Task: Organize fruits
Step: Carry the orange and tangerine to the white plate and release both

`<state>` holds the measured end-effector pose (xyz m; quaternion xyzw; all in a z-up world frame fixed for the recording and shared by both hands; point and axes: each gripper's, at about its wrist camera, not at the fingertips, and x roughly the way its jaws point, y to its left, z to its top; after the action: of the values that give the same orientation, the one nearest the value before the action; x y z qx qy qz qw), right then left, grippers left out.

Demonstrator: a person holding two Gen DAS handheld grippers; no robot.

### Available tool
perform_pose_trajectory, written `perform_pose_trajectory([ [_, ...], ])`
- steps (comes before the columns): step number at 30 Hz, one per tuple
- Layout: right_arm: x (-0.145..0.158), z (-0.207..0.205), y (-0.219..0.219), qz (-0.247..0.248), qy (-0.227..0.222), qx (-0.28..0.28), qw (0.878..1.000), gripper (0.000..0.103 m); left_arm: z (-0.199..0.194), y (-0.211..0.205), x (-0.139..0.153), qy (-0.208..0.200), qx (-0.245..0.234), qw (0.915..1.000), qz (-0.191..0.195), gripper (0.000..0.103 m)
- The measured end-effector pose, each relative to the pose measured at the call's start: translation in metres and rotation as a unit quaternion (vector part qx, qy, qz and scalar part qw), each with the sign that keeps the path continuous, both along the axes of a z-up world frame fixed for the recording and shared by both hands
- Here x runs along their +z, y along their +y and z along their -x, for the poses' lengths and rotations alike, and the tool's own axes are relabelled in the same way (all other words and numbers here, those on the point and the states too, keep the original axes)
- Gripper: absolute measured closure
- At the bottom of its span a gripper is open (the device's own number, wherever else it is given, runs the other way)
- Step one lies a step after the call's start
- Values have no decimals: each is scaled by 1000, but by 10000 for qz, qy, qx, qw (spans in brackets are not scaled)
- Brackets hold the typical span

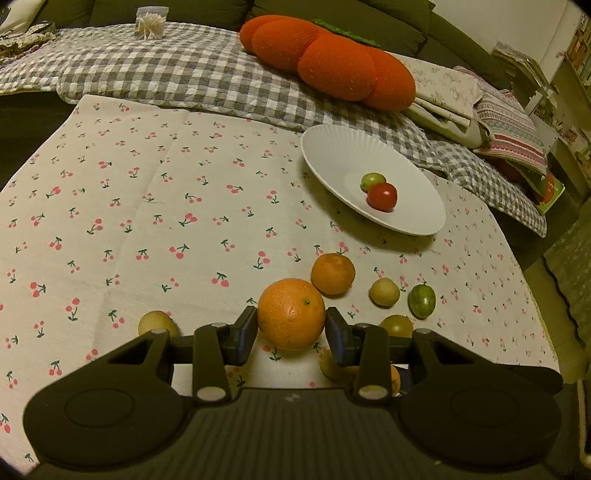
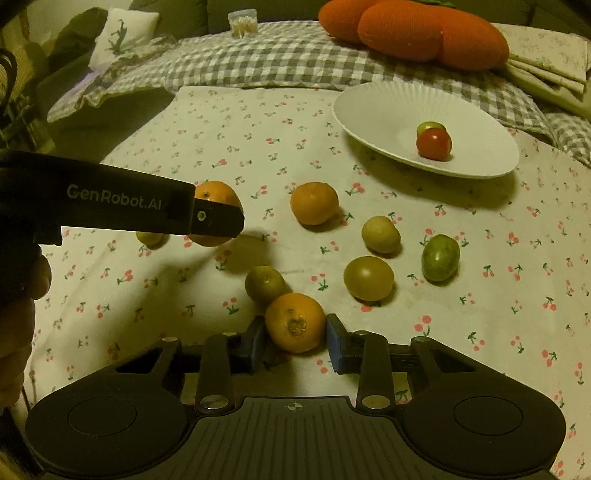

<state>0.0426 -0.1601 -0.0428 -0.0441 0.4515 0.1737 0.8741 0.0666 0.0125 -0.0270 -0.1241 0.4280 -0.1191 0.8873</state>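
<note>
My left gripper [image 1: 291, 328] is shut on a large orange [image 1: 291, 314] and holds it above the cherry-print cloth; in the right wrist view it [image 2: 218, 219] comes in from the left with that orange [image 2: 216, 195] lifted over its shadow. My right gripper [image 2: 295, 341] is shut on a smaller orange [image 2: 295, 322] low over the cloth. A white ribbed plate [image 1: 332, 155] [image 2: 373, 110] holds a red fruit [image 2: 434, 144] and a green one [image 2: 428, 126]. A third orange [image 2: 314, 203] lies loose on the cloth.
Several small green and yellowish fruits lie around the orange [image 2: 368, 278] [image 2: 440, 257] [image 2: 380, 234] [image 2: 265, 282]. An orange pumpkin cushion [image 1: 328, 61] and checked blanket [image 1: 166, 74] lie behind the plate. A clear jar [image 1: 149, 22] stands far back. Folded cloths [image 1: 509, 122] sit at right.
</note>
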Motion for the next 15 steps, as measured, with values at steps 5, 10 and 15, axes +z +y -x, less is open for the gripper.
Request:
perform_pose_trajectory([
  [5,6,5,-2,60,-68,-4,10000,70,1,0,2,-22,-17,10000,39,65],
  [10,15,11,-9,65,-198,-53,9998,70,2,0,3,-66,-10,10000,47,65],
  [15,22,11,-17,23,-312,-184,9993,70,1,3,5,-83,39,9999,70,65],
])
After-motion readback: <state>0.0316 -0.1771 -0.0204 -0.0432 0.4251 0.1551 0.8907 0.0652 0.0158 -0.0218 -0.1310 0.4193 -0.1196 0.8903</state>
